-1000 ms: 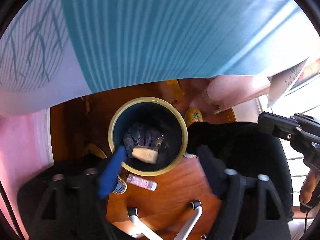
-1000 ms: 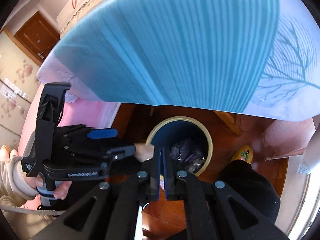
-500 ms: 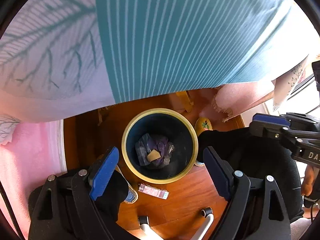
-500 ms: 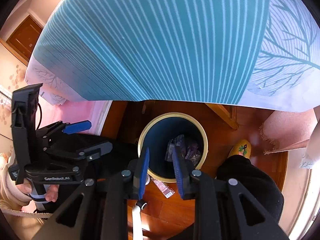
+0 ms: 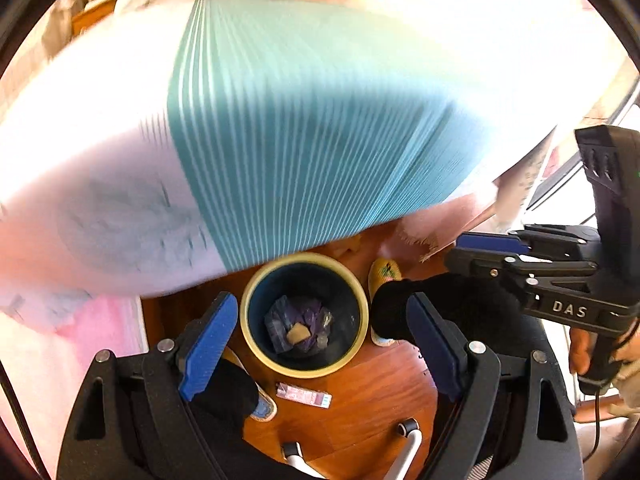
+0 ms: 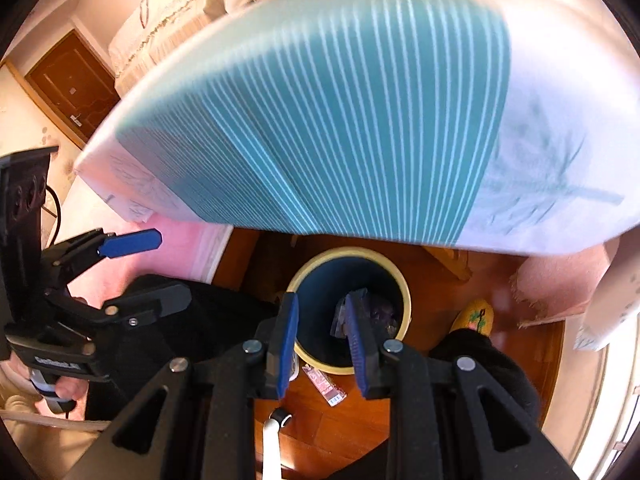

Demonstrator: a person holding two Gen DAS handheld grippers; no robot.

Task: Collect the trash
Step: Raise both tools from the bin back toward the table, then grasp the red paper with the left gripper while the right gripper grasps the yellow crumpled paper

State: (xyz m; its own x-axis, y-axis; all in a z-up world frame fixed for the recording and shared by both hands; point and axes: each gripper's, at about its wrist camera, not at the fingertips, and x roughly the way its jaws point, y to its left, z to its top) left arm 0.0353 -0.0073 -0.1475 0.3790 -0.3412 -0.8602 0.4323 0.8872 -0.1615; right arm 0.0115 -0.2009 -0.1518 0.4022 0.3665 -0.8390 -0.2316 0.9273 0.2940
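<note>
Both grippers hung above a wooden floor (image 5: 372, 384), the left gripper (image 5: 316, 340) with its jaws wide apart and empty, the right gripper (image 6: 320, 340) with its jaws slightly apart around nothing. A small pink packet (image 5: 304, 395) lay on the floor just beside a yellow-rimmed bin (image 5: 362, 336) holding crumpled wrappers (image 5: 298, 322). Beyond it hung a teal striped tablecloth (image 5: 304, 140).

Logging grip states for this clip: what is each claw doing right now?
Left claw: wide open, holding nothing.
Right claw: jaws just parted, slightly open, holding nothing.
</note>
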